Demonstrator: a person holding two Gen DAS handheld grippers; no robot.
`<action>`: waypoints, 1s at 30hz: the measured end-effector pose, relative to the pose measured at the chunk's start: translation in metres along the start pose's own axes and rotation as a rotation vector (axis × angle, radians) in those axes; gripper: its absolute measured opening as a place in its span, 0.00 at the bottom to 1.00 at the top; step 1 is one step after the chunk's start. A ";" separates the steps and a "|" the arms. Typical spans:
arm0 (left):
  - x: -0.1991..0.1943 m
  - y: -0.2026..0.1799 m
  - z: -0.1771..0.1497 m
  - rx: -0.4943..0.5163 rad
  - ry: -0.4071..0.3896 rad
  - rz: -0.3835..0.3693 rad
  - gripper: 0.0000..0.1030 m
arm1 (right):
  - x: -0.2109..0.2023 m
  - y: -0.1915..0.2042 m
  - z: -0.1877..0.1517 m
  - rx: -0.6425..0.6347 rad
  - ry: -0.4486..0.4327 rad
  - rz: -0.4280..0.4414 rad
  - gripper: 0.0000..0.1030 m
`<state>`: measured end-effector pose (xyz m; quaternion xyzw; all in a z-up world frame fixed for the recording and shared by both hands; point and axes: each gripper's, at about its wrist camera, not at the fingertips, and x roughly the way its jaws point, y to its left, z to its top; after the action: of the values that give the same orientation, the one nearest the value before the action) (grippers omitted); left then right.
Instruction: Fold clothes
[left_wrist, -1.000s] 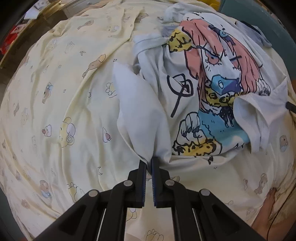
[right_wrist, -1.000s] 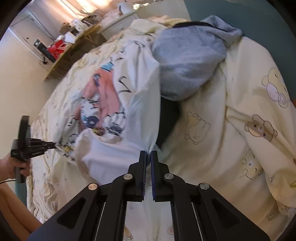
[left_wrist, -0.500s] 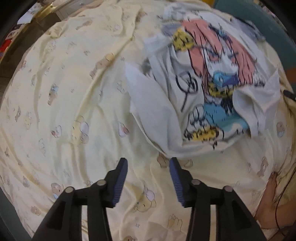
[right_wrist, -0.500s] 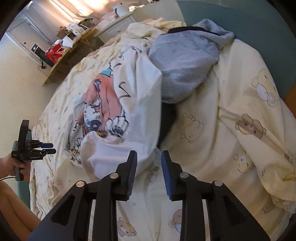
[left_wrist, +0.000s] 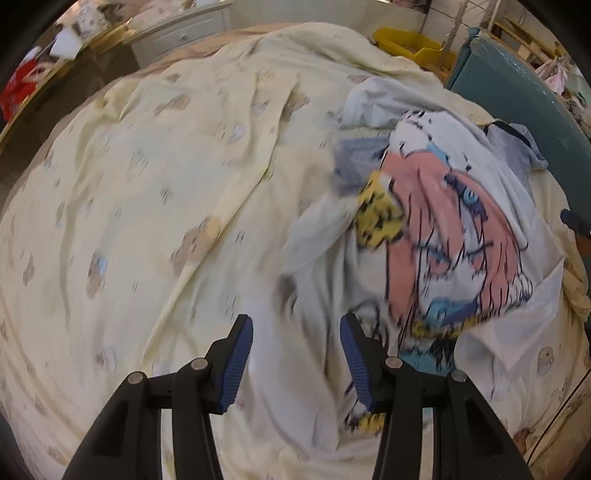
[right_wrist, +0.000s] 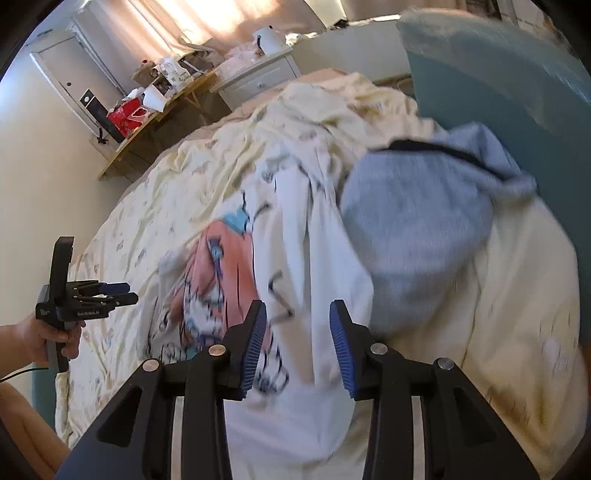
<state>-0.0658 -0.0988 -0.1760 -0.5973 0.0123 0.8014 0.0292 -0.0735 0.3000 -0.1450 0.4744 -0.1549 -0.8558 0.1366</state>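
On the bed, the pale yellow bear-print sheet (left_wrist: 155, 206) fills the left of the left wrist view, rumpled into long creases. Right of it lies the white T-shirt (left_wrist: 436, 258) with its pink-haired cartoon print face up, crumpled and partly doubled over on the sheet. The left tool (left_wrist: 296, 356) hangs over the shirt's near left edge with its blue-padded jaws spread wide and nothing between them (the cloth below is blurred, so whether the pads touch it cannot be told). Beyond the T-shirt, against the teal headboard (left_wrist: 517, 96), a grey garment (left_wrist: 517, 144) peeks out.

In the right wrist view, a hand (right_wrist: 44, 336) at the far left grips the left tool's handle (right_wrist: 59, 310), just left of the T-shirt (right_wrist: 295, 236). The right tool (right_wrist: 297, 345) is likewise released, jaws apart above the shirt's white near part. Just right of the T-shirt the grey garment (right_wrist: 417, 229) lies bunched, overlapping the shirt's edge, with the headboard (right_wrist: 498, 81) behind it.
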 end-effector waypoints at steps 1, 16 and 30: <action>0.005 -0.003 0.007 0.002 -0.005 0.002 0.49 | 0.003 0.000 0.005 -0.011 0.003 -0.006 0.39; 0.048 -0.020 0.061 0.058 -0.061 0.015 0.49 | 0.049 -0.009 0.031 -0.021 0.059 -0.040 0.39; 0.047 -0.021 0.050 0.063 -0.001 0.010 0.05 | 0.031 -0.011 -0.012 0.123 0.063 0.003 0.39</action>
<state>-0.1258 -0.0736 -0.2061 -0.5956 0.0406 0.8010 0.0440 -0.0799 0.2964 -0.1795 0.5081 -0.2035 -0.8292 0.1133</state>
